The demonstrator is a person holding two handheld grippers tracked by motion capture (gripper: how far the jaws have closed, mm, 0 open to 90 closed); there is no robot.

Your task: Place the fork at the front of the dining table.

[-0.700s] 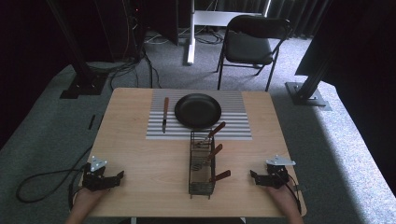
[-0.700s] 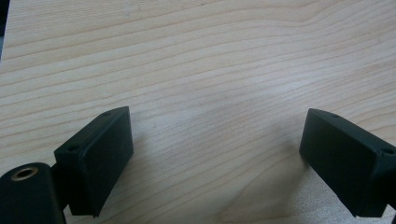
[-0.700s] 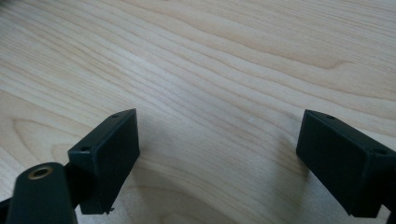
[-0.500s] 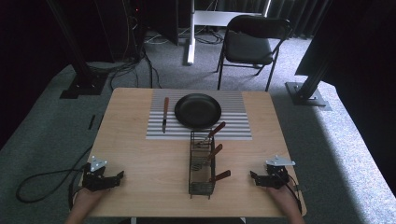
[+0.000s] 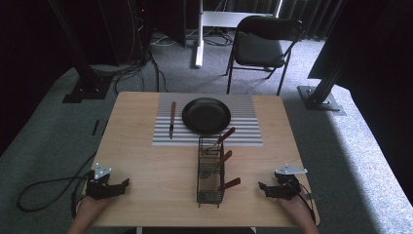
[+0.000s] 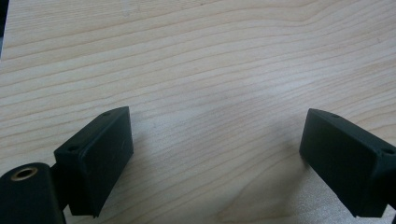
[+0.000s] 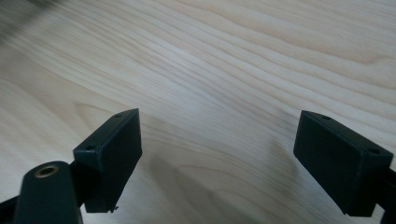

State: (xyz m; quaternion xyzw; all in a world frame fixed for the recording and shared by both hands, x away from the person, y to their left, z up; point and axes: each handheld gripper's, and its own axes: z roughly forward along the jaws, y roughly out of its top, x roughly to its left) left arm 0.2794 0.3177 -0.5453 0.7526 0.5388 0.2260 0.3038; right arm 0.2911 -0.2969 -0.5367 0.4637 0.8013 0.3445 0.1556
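Observation:
My left gripper (image 5: pixel 122 185) rests on the wooden table (image 5: pixel 160 170) near its front left corner, jaws wide apart. In the left gripper view my left gripper (image 6: pixel 215 154) is open over bare wood, nothing between the pads. My right gripper (image 5: pixel 262 187) lies near the front right corner; in the right gripper view my right gripper (image 7: pixel 217 154) is open over bare wood too. Between them stands a black wire caddy (image 5: pixel 211 170) holding wooden-handled utensils (image 5: pixel 225 135). Behind it a black plate (image 5: pixel 206 115) sits on a striped placemat (image 5: pixel 248 131), with a wooden-handled knife (image 5: pixel 172 118) to its left.
A black chair (image 5: pixel 258 46) stands beyond the table's far edge. Dark stand bases (image 5: pixel 321 97) sit on the carpet at both sides. A cable (image 5: pixel 44 192) trails from the left gripper off the table's left side.

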